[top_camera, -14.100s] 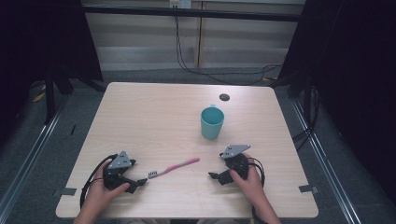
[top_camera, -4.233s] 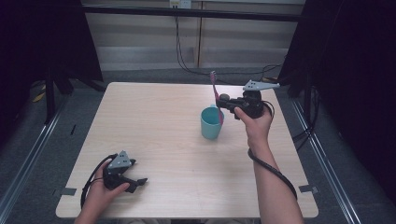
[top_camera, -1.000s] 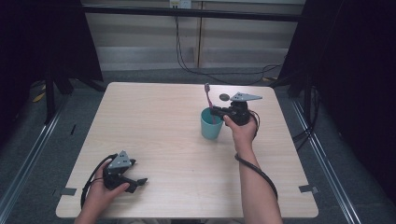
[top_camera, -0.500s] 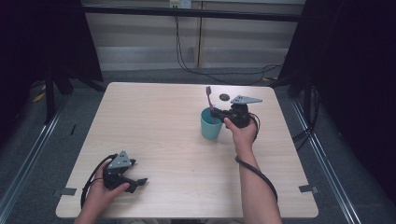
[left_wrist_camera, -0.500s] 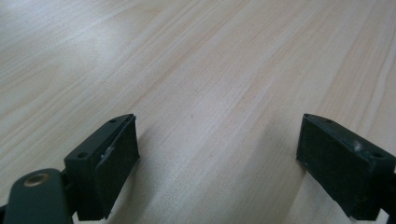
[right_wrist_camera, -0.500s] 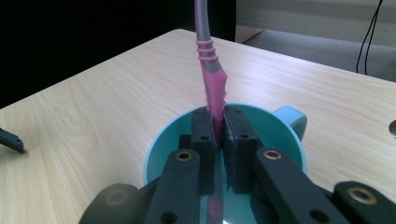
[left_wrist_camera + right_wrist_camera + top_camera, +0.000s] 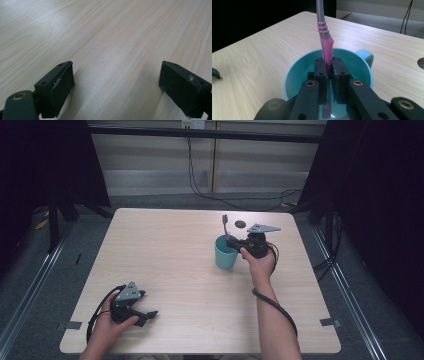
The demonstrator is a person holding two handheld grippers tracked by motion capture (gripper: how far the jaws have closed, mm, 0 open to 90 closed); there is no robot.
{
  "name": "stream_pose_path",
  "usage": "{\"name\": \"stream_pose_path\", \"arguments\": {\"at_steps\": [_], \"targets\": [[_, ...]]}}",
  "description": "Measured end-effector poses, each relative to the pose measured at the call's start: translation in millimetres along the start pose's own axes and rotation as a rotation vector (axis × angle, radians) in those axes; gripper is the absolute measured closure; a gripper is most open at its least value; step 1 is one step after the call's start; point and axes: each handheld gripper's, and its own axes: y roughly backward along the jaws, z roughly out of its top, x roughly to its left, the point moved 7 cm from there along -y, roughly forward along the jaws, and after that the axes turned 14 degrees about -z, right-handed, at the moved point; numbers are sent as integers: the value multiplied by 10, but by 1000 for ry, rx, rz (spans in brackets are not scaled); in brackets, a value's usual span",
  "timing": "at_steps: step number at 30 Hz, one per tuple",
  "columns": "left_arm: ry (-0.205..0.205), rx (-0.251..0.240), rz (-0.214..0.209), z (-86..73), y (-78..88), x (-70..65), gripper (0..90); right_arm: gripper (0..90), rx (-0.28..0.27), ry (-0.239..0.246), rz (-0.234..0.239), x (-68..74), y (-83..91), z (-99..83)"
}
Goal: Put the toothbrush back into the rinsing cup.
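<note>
Over the teal cup (image 7: 294, 72), a pink-and-grey toothbrush (image 7: 325, 47) stands upright.

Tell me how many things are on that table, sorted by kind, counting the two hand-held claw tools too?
Grippers: 2, the left gripper and the right gripper
Cups: 1, the teal cup
Toothbrushes: 1, the pink toothbrush, clamped in the right gripper with its lower end in the cup
Small dark round things: 1, the dark disc behind the cup
Total: 5

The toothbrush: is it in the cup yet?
Partly: the toothbrush stands upright, its lower end inside the cup, clamped by the right gripper.
</note>
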Motion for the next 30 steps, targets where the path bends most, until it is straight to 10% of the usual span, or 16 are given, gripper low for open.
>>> {"name": "stream_pose_path", "arguments": {"at_steps": [30], "targets": [[-2, 1, 1, 0, 0, 0, 124, 706, 13, 1, -14, -25, 13, -37]]}}
